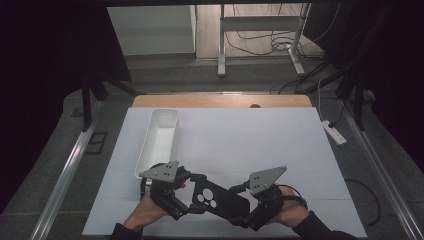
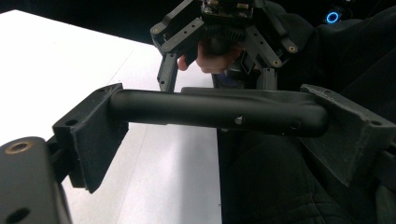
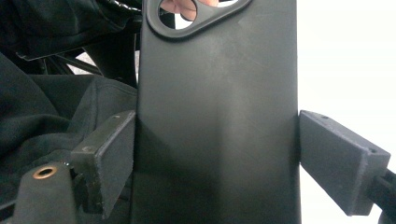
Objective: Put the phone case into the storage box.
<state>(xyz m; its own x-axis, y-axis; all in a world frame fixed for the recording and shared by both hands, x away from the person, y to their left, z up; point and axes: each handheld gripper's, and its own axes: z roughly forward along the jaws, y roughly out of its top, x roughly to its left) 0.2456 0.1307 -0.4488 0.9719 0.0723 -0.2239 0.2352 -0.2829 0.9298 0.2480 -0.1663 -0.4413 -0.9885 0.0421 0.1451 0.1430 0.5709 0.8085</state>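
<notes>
The big white table (image 1: 250,145) carries a long white plastic tray (image 1: 159,141) on its left side (nothing in it). Near the front edge, a flat black rubbery phone case (image 1: 218,198) with round camera holes hangs in the air between both tongs. The left tongs (image 2: 217,112) pinch its thin edge end to end. The right tongs (image 3: 215,154) squeeze its wide back. If one hand pulls or twists harder, I think the bendy case could slip out and drop.
</notes>
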